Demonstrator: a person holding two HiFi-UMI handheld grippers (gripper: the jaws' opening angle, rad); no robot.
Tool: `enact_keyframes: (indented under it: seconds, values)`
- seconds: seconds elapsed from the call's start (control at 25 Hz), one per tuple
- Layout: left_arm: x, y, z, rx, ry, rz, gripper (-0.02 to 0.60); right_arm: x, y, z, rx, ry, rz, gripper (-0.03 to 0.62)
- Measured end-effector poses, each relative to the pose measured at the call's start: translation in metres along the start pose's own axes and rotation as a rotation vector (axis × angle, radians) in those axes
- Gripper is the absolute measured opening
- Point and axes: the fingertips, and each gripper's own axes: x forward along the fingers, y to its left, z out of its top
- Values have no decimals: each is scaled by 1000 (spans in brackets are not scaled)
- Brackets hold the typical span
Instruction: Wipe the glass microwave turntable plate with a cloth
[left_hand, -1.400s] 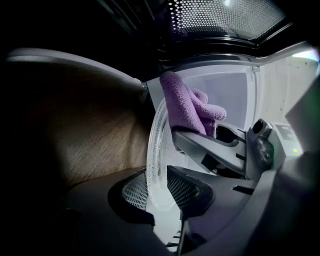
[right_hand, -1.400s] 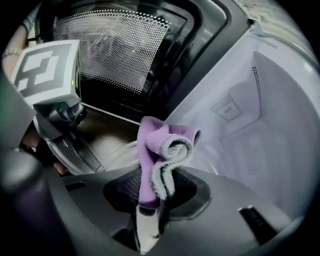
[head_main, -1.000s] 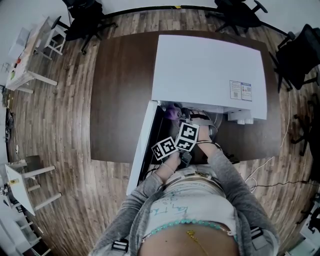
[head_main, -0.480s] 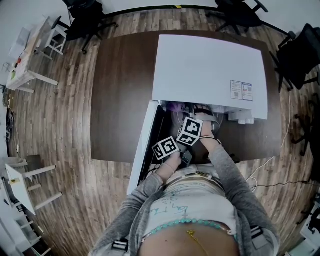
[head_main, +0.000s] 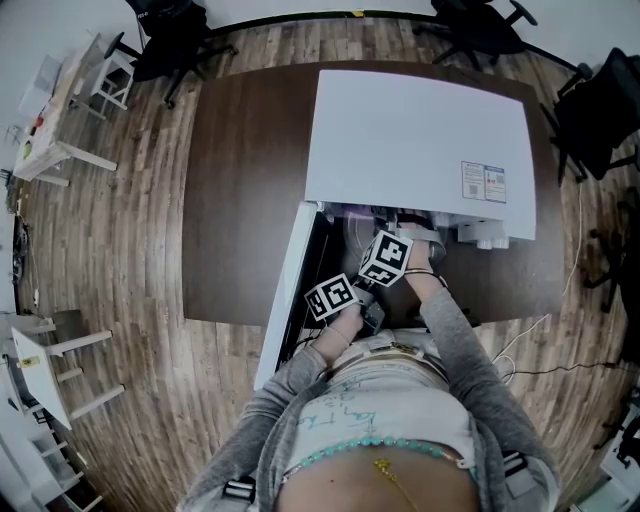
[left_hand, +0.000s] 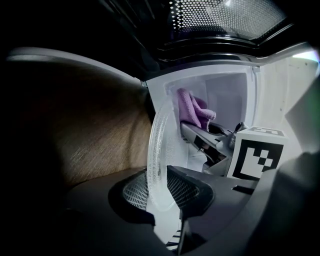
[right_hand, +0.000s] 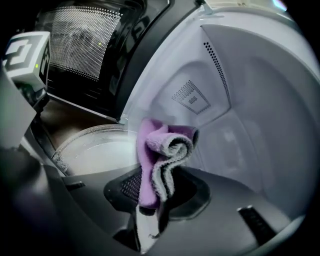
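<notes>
The glass turntable plate (left_hand: 159, 145) stands on edge at the mouth of the white microwave (head_main: 420, 140), its rim pinched in my left gripper (left_hand: 162, 187). In the right gripper view the plate (right_hand: 95, 147) shows at lower left. My right gripper (right_hand: 155, 192) is shut on a folded purple cloth (right_hand: 157, 160) and reaches into the white cavity, beside the plate's face. From the left gripper view the cloth (left_hand: 192, 107) hangs just behind the plate. In the head view both marker cubes, the left (head_main: 330, 297) and the right (head_main: 386, 258), sit at the oven opening.
The microwave door (head_main: 285, 290) hangs open to the left over the dark table (head_main: 240, 200). White cavity walls (right_hand: 240, 110) close round the right gripper. A cable (head_main: 530, 335) trails off the table's right side. Office chairs (head_main: 600, 100) stand around.
The right gripper has shifted to the right and a little deeper into the oven with the cloth. The left gripper and the plate have stayed put.
</notes>
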Motion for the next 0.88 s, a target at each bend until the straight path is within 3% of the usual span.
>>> enact_keyframes:
  seconds: [0.28,0.88]
  values:
    - [-1,-1,0,-3,1,1,85,-2,-12,-12,49,23,-47,115]
    - [-1,0,0,-5,0,1,86,-11,-35,-74,264,138,-85,115]
